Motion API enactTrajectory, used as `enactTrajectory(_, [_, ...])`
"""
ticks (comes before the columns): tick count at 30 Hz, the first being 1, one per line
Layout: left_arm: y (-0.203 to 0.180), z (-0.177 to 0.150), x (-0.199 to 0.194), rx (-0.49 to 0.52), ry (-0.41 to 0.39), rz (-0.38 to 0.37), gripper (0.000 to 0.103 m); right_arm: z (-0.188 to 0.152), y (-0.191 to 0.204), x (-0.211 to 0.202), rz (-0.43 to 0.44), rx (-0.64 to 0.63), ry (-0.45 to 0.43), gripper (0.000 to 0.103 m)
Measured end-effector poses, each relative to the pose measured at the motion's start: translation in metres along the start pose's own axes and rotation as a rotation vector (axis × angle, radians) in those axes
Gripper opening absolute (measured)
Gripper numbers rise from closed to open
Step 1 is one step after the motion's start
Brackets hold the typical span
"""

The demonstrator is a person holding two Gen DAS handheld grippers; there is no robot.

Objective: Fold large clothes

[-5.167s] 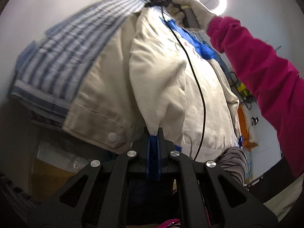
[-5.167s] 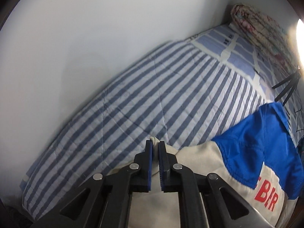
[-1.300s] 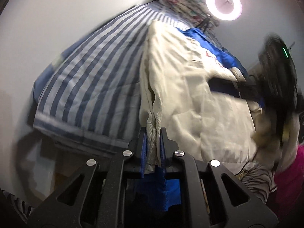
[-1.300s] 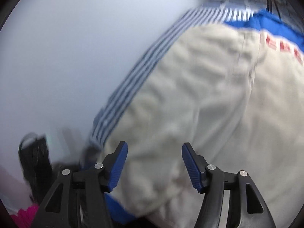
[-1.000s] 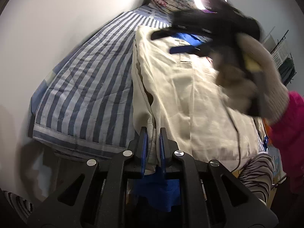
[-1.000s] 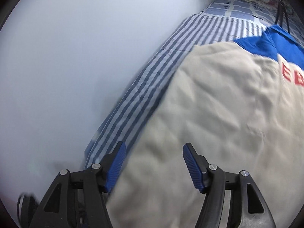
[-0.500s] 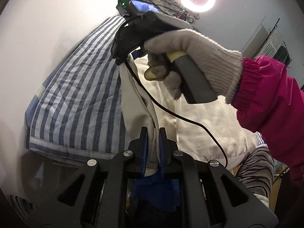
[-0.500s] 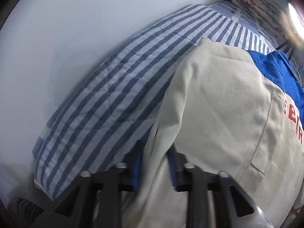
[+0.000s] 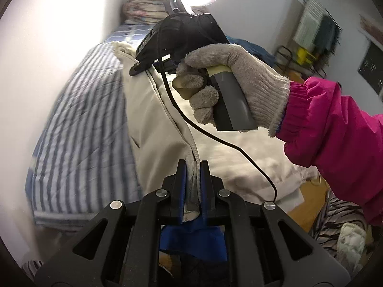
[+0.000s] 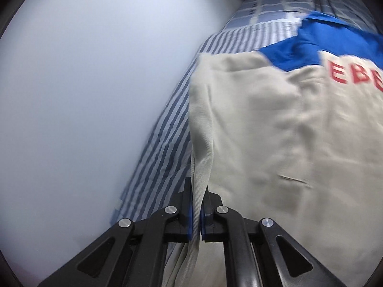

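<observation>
Jacket (image 10: 275,131) lies on the striped bed (image 10: 167,143), along the wall side. Long axis runs up the bed; blue collar end points toward the pillows. Left gripper (image 9: 191,179) fingers clamped on the hem edge. Right gripper (image 10: 196,205) fingers just closed on the same side edge, cloth pinched between them. Side fold barely begun; most folding left.

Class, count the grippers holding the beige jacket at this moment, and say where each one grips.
2. The left gripper pinches the jacket at its ribbed hem; the right gripper clamps the same folded edge farther up the striped bed.
</observation>
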State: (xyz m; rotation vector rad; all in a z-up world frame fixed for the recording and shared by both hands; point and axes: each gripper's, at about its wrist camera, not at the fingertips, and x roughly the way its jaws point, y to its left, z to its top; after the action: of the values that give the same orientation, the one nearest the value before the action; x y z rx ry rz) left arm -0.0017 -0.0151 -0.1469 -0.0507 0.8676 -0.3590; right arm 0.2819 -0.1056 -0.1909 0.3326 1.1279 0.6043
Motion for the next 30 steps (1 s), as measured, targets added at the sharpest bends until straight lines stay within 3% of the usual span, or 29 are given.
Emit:
enactTrajectory(8, [-0.055, 0.006, 0.030, 0.131, 0.058, -0.074, 0.008, -0.034, -0.081, -0.050, 0.004, 0.211, -0.110, 0.001])
enactTrajectory(13, [-0.070, -0.002, 0.056, 0.153, 0.115, -0.102, 0.008, -0.051, -0.136, -0.057, -0.018, 0.379, -0.114, 0.002])
enactTrajectory(15, [-0.075, -0.005, 0.062, 0.161, 0.130, -0.103, 0.008, -0.058, -0.150, -0.049, -0.050, 0.422, -0.077, 0.002])
enactTrajectory(21, [-0.075, -0.010, 0.060, 0.141, 0.156, -0.153, 0.010, -0.054, -0.141, -0.048, -0.105, 0.335, -0.034, 0.009])
enactTrajectory(24, [-0.072, -0.016, 0.042, 0.128, 0.148, -0.202, 0.010, -0.049, -0.129, -0.060, -0.154, 0.267, -0.037, 0.033])
enactTrajectory(27, [-0.054, -0.020, 0.017, 0.083, 0.129, -0.253, 0.010, -0.052, -0.116, -0.084, -0.153, 0.210, -0.069, 0.033])
enactTrajectory(30, [-0.028, -0.019, -0.001, 0.020, 0.095, -0.233, 0.010, -0.062, -0.107, -0.110, -0.149, 0.133, -0.095, 0.033])
